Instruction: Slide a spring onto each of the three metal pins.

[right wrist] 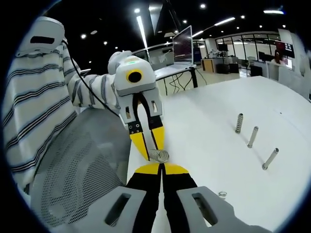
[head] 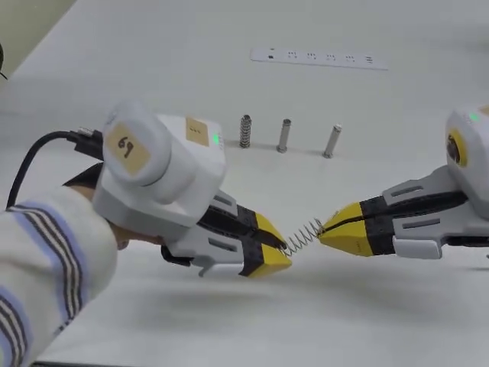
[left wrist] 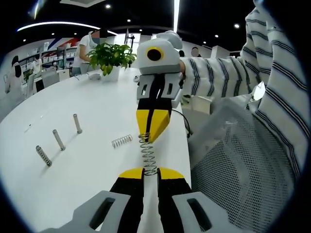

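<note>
Over the white worktop, the left tool and right tool each pinch one end of a thin coiled steel spring, near the pins. The left metal pin is sprung; the middle pin and right pin are bare. Second spring in hand, I judge; next, one tool must release it so its open end can drop over a bare pin.

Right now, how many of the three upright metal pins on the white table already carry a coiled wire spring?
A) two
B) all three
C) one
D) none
C: in the head view the leftmost metal pin wears a coiled wire spring, while the middle pin and the right pin stand bare.
</note>
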